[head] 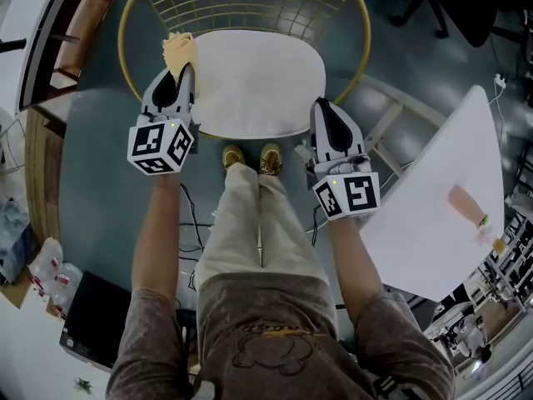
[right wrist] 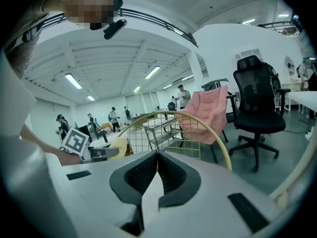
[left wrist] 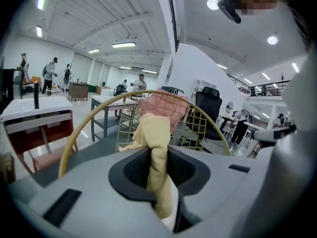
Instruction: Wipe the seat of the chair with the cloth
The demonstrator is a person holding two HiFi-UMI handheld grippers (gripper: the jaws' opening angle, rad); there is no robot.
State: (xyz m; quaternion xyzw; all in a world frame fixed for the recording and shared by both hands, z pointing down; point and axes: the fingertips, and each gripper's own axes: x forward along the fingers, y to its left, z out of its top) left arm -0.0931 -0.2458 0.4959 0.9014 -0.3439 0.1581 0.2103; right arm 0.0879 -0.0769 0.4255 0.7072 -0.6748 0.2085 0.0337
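Observation:
The chair has a gold wire frame (head: pixel 358 23) and a white seat cushion (head: pixel 254 82). My left gripper (head: pixel 184 72) hangs at the seat's left edge, shut on a yellow cloth (head: pixel 177 50) that bunches beyond its tips. In the left gripper view the cloth (left wrist: pixel 156 143) runs pinched between the jaws, with the gold rim (left wrist: pixel 94 113) behind it. My right gripper (head: pixel 321 107) is shut with nothing in it, at the seat's front right edge. Its closed tips (right wrist: pixel 157 155) face the gold wire back (right wrist: pixel 168 130).
A white table (head: pixel 441 215) stands close on the right, a wooden shelf unit (head: pixel 58 48) on the left. The person's shoes (head: pixel 250 157) sit just before the seat. A black office chair (right wrist: pixel 257 108) and a pink chair (right wrist: pixel 208 108) stand beyond.

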